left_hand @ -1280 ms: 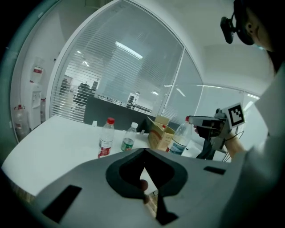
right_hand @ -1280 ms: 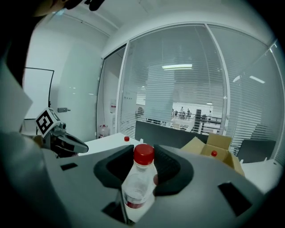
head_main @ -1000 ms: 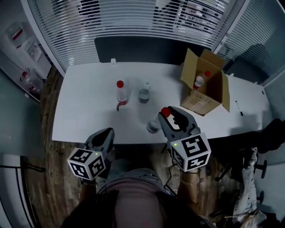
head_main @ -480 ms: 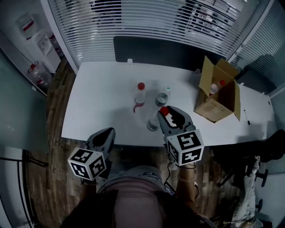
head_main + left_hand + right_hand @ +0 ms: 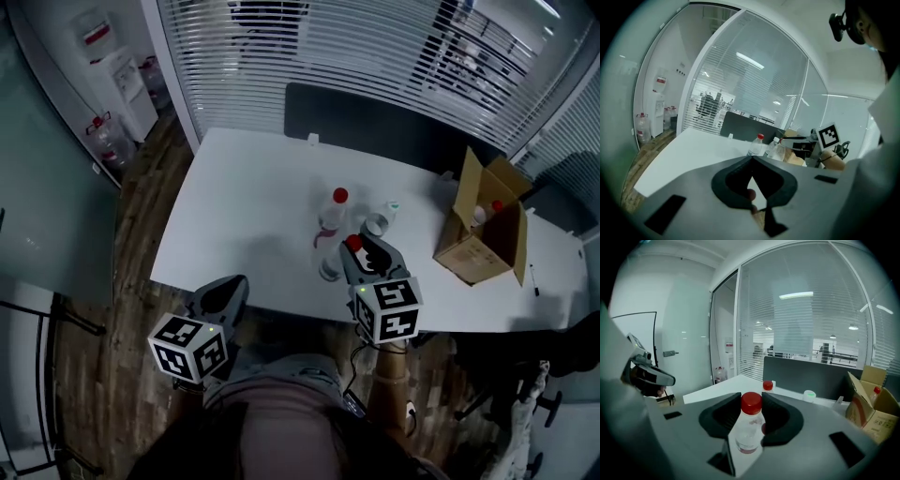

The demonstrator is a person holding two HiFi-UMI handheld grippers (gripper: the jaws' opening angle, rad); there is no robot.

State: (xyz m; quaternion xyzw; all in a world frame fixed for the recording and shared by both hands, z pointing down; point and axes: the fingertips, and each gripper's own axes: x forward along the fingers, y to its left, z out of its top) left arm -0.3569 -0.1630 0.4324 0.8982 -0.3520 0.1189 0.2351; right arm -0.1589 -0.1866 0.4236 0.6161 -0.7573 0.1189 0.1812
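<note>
My right gripper is shut on the neck of a clear bottle with a red cap, held over the front edge of the white table. Just beyond it on the table stand a second red-capped bottle and a pale-capped bottle. At the table's right end is an open cardboard box with another red-capped bottle inside. My left gripper is shut and holds nothing, low on the left, off the table's front edge. In the left gripper view its jaws meet, facing the bottles.
A dark panel runs behind the table, with a glass wall and blinds beyond. A water dispenser and jugs stand on the wooden floor at the far left. A pen lies near the table's right end. A chair base is at lower right.
I have shifted left along the table and away from it; the box now lies farther right. The right gripper still holds the bottle. The left gripper stays shut.
</note>
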